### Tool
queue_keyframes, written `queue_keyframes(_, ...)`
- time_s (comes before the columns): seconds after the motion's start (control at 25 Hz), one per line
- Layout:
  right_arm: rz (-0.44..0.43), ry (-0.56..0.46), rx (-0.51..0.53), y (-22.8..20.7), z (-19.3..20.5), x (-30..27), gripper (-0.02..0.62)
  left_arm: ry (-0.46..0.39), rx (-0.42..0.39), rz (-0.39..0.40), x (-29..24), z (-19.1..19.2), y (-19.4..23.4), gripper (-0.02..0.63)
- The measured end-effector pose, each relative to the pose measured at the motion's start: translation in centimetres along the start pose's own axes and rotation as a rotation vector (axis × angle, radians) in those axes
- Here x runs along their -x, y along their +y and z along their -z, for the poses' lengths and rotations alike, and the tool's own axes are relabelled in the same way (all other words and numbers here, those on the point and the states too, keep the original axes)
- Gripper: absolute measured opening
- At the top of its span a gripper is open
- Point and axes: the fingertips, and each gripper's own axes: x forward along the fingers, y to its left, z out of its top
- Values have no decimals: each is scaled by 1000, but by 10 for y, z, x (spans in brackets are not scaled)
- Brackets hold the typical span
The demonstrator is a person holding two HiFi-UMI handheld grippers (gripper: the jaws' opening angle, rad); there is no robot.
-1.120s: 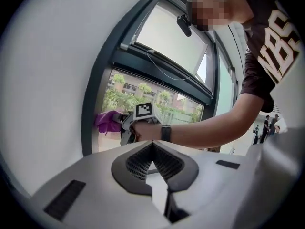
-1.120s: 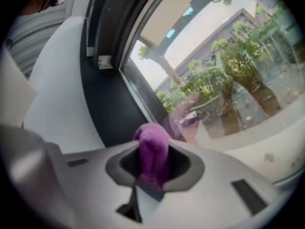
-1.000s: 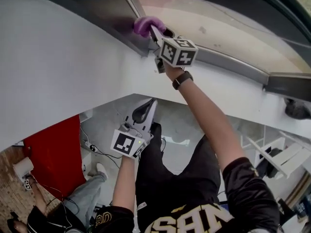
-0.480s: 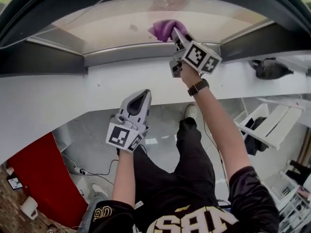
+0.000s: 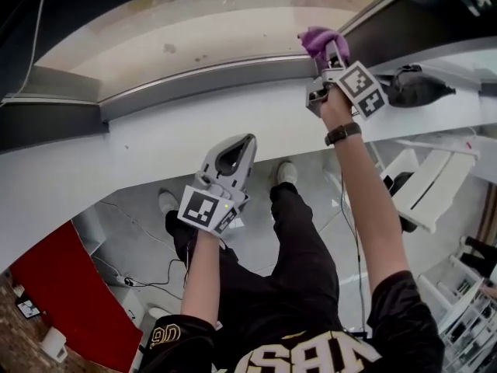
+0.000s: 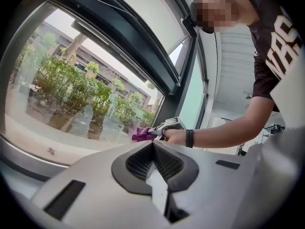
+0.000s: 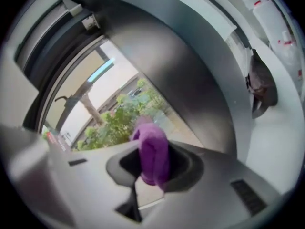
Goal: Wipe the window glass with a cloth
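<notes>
Head view shows the right gripper raised to the window's right end. It is clamped on a purple cloth that sits at the glass, just beside the dark frame. The left gripper hangs lower, below the white sill, well apart from the glass.

Only the right gripper view shows the grip closely: the cloth is bunched upright between the jaws of the right gripper, which are closed on it. Green trees show through the glass behind it, and the frame runs to the right. A dark object lies on the sill beyond; in the head view it sits right of the gripper.

The left gripper view adds a side look. The cloth juts from the right gripper and seems to touch the glass near its lower right corner. The left gripper has its own jaws closed together, with nothing between them.
</notes>
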Motion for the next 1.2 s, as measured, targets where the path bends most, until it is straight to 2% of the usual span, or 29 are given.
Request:
queue_keyframes(0.08,-37,33,22,21,27,1,83,12,-4,-21,20,-1,13,17)
queue_keyframes(0.16,-96,91,79,61,71,2,83,18,-2,-49,50,-7,35,17)
queue_keyframes(0.24,-176,178,150,115,128,1,83,18,-2,-92,86,-17,62,17)
queue_keyframes(0.44,-444,396,270,270,292,-6,83,44,-45,-219,179,-39,133,17)
queue_keyframes(0.6,-612,510,312,376,408,-14,83,59,-83,-301,246,-56,184,17)
queue_keyframes(0.68,-662,559,337,419,462,-19,83,68,-94,-346,276,-62,200,17)
queue_keyframes(0.8,-693,616,361,466,528,-24,83,75,-107,-394,314,-71,212,17)
queue_keyframes(0.88,-669,624,340,477,548,-32,83,71,-108,-413,329,-75,217,17)
queue_keyframes(1.0,-597,604,288,462,538,-44,83,69,-95,-419,332,-74,220,17)
queue_keyframes(1.08,-551,584,288,429,511,-50,83,72,-77,-405,319,-68,216,17)
queue_keyframes(1.2,-472,528,289,357,444,-58,83,57,-49,-358,276,-57,197,17)
